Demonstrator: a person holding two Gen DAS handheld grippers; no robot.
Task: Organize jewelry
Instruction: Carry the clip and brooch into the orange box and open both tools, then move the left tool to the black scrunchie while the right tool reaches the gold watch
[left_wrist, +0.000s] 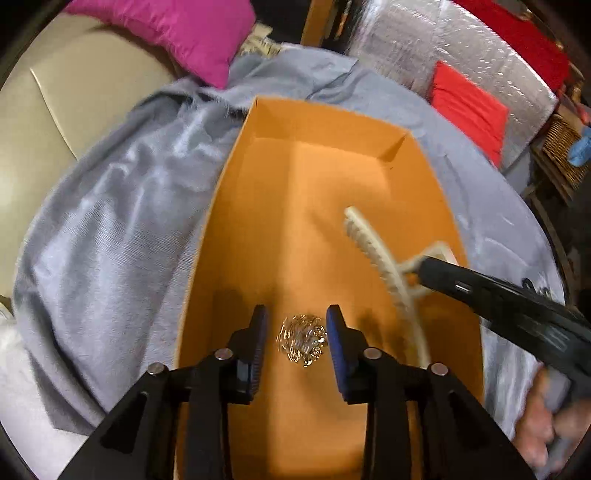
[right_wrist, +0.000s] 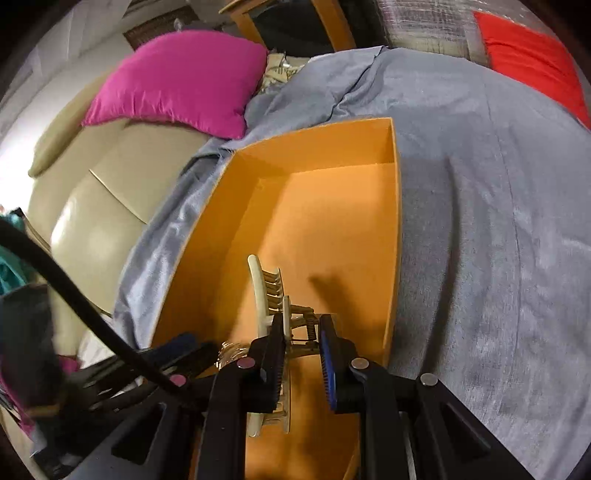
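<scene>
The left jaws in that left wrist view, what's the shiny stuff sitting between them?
A small tangle of gold chain jewelry, over the orange box floor. The left gripper pads flank it without touching; the left wrist view shows this best.

The orange box (left_wrist: 325, 177) looks like matt card, its floor and walls smooth. The tangled chain (left_wrist: 303, 339) lying in it is bright, glinting metal. The cream hair claw clip (right_wrist: 264, 291) is smooth, faintly glossy plastic with a coiled metal spring. A grey-blue cloth (right_wrist: 480, 221) under the box is woven, with a soft sheen and frayed edges. The beige sofa (right_wrist: 96, 206) looks like glossy leather, and the magenta cushion (right_wrist: 181, 81) like satiny fabric. The gripper fingers (left_wrist: 338, 343) carry ribbed blue pads on matt black plastic.
</scene>
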